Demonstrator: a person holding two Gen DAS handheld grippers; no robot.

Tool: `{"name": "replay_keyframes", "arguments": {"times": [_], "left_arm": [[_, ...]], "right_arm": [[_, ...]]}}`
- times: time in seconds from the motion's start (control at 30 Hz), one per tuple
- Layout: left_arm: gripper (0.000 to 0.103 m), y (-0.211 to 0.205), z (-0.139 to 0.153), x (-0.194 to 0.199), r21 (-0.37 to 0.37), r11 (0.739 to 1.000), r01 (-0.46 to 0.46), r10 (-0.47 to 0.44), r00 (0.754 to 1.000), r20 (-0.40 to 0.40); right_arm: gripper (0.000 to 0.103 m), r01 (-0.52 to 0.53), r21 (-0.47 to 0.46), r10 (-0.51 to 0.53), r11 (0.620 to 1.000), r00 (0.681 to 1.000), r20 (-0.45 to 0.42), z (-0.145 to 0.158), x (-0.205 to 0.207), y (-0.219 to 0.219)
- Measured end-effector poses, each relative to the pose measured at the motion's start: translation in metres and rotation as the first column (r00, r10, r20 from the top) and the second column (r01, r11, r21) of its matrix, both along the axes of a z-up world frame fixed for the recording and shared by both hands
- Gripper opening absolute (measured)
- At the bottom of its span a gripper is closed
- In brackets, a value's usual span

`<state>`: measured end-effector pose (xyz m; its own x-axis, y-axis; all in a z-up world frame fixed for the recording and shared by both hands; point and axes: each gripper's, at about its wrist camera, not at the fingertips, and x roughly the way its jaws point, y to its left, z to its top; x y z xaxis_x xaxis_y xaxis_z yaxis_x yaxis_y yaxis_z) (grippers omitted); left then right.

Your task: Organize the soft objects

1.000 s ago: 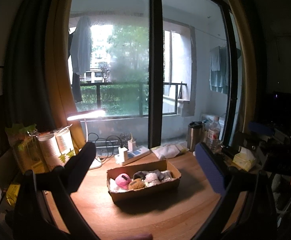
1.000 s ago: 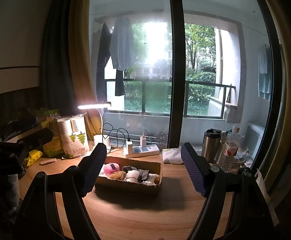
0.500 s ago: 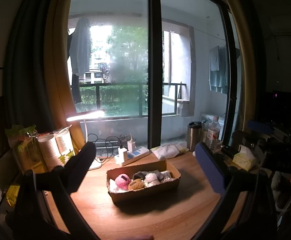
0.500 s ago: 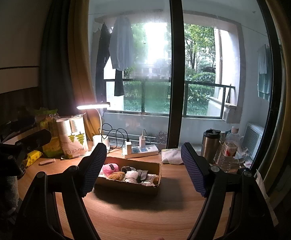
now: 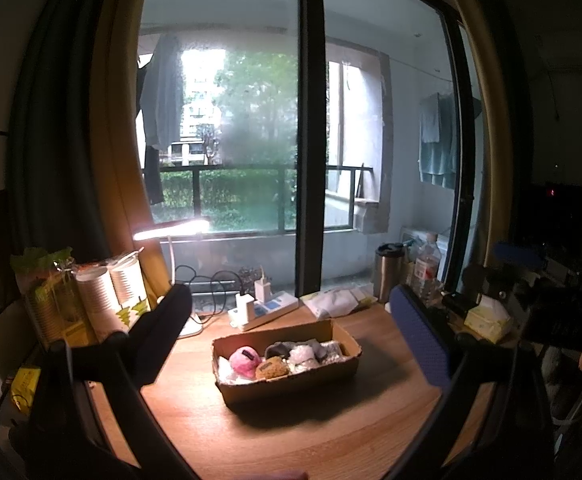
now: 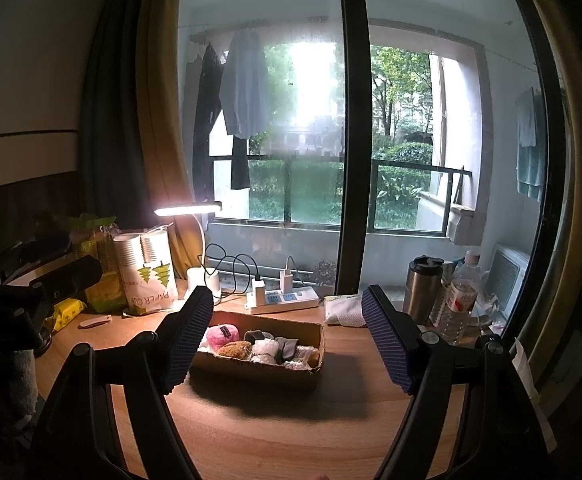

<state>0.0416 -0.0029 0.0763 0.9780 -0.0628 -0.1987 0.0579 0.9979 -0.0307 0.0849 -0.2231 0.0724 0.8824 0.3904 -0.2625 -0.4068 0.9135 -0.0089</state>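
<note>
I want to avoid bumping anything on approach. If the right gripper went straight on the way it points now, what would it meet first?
Most likely the cardboard box of soft objects: it lies between the right gripper's open fingers, with bare table before it. Depth is hard to judge.

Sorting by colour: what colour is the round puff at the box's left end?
Pink puff, clearest in the right wrist view.

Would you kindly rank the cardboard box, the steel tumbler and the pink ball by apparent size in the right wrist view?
1. Cardboard box, by far the largest.
2. Steel tumbler; it stands farther back, so its true size may be understated.
3. Pink ball, smallest, lying inside the box.
</note>
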Motion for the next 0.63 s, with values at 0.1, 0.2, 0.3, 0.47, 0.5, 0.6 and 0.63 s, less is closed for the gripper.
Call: {"name": "replay_keyframes", "arguments": {"times": [0.1, 0.2, 0.3, 0.47, 0.5, 0.6, 0.63], "left_arm": [[0.1, 0.0001, -0.0001, -0.0001, -0.001, 1.0, -0.001, 0.001, 1.0, 0.0], [0.1, 0.0001, 0.0, -0.0001, -0.002, 1.0, 0.001, -0.001, 1.0, -0.001], [0.1, -0.0004, 0.0003, -0.0004, -0.001, 1.0, 0.001, -0.001, 1.0, 0.001], [0.1, -0.0009, 0.0, -0.0009, -0.001, 1.0, 0.003, -0.003, 1.0, 0.0], [0.1, -0.0015, 0.0003, -0.0008, 0.0, 1.0, 0.005, -0.005, 1.0, 0.0], [0.1, -0.0046, -0.0003, -0.0006, 0.003, 1.0, 0.012, -0.012, 1.0, -0.003], [0.1, -0.0052, -0.0007, 0.0003, -0.001, 1.0, 0.016, -0.016, 1.0, -0.007]], "right_arm": [[0.08, 0.0, 0.0, 0.0, 1.0, 1.0, 0.0, -0.0002, 0.0002, 0.0005], [0.08, 0.0, 0.001, 0.0, 1.0, 1.0, -0.004, -0.0005, 0.0009, 0.0009], [0.08, 0.0, 0.001, 0.0, 1.0, 1.0, -0.005, -0.0007, 0.0014, 0.0009], [0.08, 0.001, 0.002, -0.001, 1.0, 1.0, -0.004, -0.0008, 0.0014, 0.0008], [0.08, 0.001, 0.003, -0.001, 1.0, 1.0, -0.004, -0.0011, 0.0015, 0.0009], [0.08, 0.003, 0.002, -0.003, 1.0, 1.0, -0.005, -0.0021, 0.0018, 0.0006], [0.08, 0.003, 0.001, -0.003, 1.0, 1.0, -0.006, -0.0028, 0.0019, 0.0001]]}}
